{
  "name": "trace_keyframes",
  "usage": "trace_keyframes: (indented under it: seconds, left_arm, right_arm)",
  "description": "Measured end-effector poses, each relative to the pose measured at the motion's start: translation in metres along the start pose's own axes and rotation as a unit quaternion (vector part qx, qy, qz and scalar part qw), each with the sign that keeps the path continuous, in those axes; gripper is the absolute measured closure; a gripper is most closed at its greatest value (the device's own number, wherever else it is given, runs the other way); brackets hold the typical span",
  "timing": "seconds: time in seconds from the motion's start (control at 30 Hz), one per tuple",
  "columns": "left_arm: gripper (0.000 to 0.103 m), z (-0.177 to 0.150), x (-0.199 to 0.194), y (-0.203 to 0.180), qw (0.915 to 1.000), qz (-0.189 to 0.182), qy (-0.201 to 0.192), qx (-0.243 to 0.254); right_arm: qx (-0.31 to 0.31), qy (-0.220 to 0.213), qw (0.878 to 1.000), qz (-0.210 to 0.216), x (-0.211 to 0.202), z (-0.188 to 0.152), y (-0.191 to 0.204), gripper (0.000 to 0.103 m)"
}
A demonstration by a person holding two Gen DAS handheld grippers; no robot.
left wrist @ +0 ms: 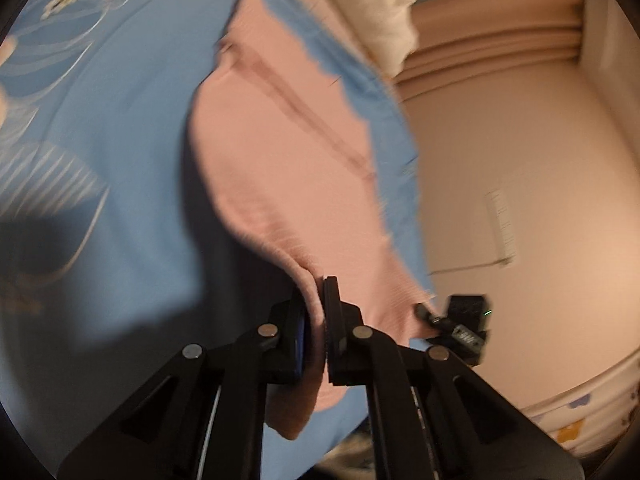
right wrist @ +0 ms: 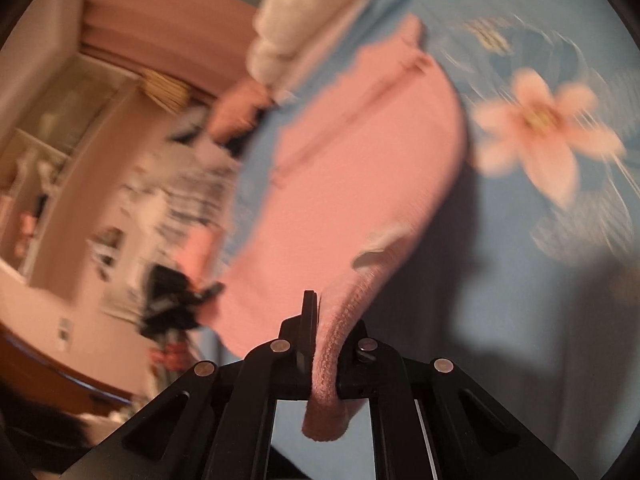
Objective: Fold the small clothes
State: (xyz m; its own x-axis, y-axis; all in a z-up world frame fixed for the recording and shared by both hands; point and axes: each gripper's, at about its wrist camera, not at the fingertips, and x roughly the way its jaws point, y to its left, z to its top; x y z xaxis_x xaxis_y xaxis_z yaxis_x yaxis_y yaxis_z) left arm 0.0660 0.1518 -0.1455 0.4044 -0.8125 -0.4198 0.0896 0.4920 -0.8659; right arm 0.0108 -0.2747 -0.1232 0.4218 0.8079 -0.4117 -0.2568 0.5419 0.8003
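A small pink knit garment (left wrist: 288,152) hangs lifted over a blue floral bedsheet (left wrist: 120,120). My left gripper (left wrist: 316,300) is shut on one edge of it; the cloth bunches between the pads and droops below. My right gripper (right wrist: 326,320) is shut on another edge of the same pink garment (right wrist: 352,168), with a rolled hem hanging out under the fingers. In the left wrist view the right gripper (left wrist: 460,324) shows at the garment's far corner. Both views are motion-blurred.
The blue bedsheet (right wrist: 520,280) has a large pink flower print (right wrist: 544,128). A white pillow or folded bedding (left wrist: 372,4) lies at the bed's far end. Beige walls (left wrist: 520,160) and cluttered shelves (right wrist: 120,200) stand beyond the bed edge.
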Motion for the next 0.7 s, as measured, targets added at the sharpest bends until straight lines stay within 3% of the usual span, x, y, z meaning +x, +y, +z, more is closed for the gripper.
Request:
trace_keyframes:
  seconds: [0.13,0.27,0.47,0.7]
  left_arm:
    - [0.099,0.031,0.0,-0.008,0.9978,-0.054,-0.034,-0.019]
    - [0.1,0.075,-0.002,-0.02,0.9948,-0.071,-0.072,-0.014]
    - [0.1,0.133,0.014,-0.021,0.9952,-0.04,-0.089,-0.003]
    - [0.1,0.205,0.049,0.015,0.9945,0.0,-0.097,-0.039]
  right_arm:
    - [0.001,-0.037,0.998,0.047,0.003,0.027,0.007,0.095]
    - [-0.018,-0.07,0.996,0.06,0.005,0.065,0.019,0.095]
    - [-0.04,-0.1,0.994,0.023,0.029,0.122,0.032,0.095]
    - [0.001,-0.118,0.993,-0.014,0.067,0.192,-0.003,0.095]
